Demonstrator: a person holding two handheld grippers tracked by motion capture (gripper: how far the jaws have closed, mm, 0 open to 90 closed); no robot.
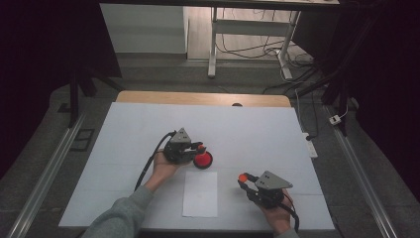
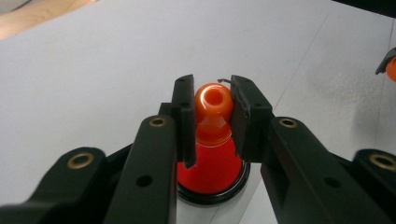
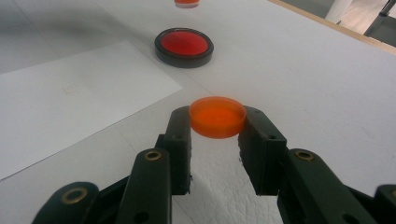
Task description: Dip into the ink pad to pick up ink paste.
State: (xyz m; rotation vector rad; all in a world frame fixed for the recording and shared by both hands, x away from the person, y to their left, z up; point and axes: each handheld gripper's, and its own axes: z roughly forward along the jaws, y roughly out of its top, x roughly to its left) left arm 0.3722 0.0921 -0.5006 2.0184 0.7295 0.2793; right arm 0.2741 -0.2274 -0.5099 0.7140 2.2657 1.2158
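My left gripper point(image 2: 213, 93) is shut on the round knob of an orange cone-shaped piece point(image 2: 212, 140), its pads pressing both sides of the knob. The piece hangs upright just over a red pad in a black round rim point(image 2: 211, 196). From above, the left gripper point(image 1: 199, 147) sits mid-table beside that red pad point(image 1: 204, 161). My right gripper point(image 3: 217, 119) is shut on a flat orange round cap point(image 3: 217, 114), held level a little above the table. In the high view the right gripper point(image 1: 242, 177) holds the cap point(image 1: 242, 175) at the front right. The red pad point(image 3: 184, 44) lies farther ahead.
A white sheet of paper point(image 1: 200, 193) lies flat between the two hands near the table's front edge, also seen as the paper point(image 3: 70, 98). The white table cover point(image 1: 257, 129) ends at a wooden strip point(image 1: 198, 97) at the back. Metal rails run along both sides on the floor.
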